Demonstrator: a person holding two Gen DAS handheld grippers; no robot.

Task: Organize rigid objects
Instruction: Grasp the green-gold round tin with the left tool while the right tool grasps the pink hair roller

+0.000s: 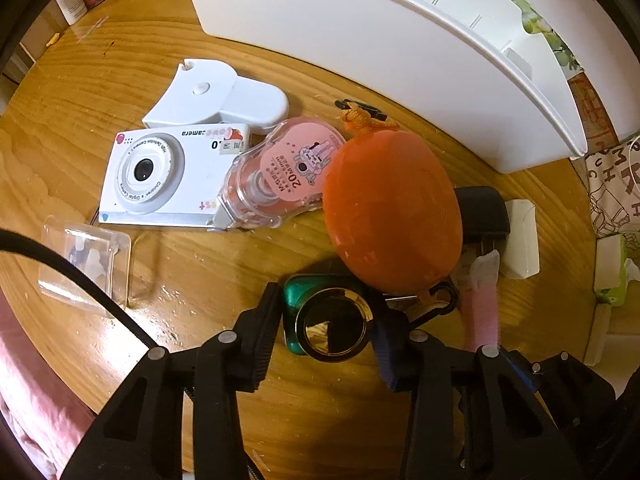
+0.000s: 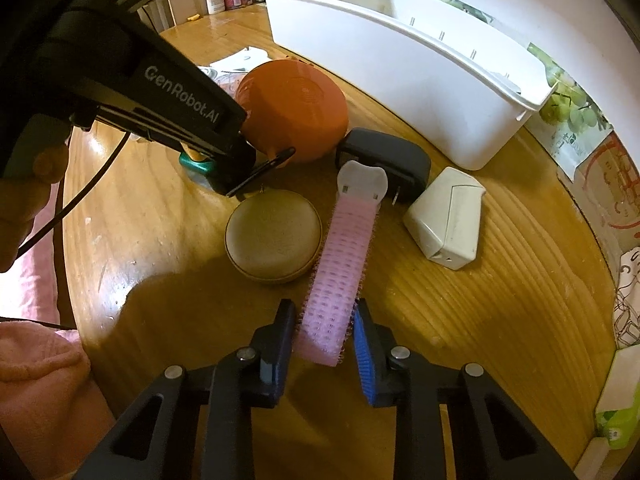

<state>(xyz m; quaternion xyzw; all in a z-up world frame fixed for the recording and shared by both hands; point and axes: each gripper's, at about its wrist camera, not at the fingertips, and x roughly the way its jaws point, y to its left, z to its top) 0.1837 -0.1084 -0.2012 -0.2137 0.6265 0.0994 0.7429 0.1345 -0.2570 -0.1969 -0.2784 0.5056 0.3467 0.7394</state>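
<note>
Green bottle (image 1: pixel 304 320) and pink roller (image 2: pixel 336 276) sit clamped in your left gripper (image 1: pixel 326 336) and right gripper (image 2: pixel 322 344); lift both toward the white bin (image 2: pixel 400 92).

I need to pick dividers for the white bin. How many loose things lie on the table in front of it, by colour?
White: 3, tape measure, toy camera, adapter
Pink: 2, tape dispenser, hair roller
Orange: 1, pouch
Black: 1, charger
Green: 1, bottle
Tan: 1, round case
Clear: 1, box
Total: 10
</note>
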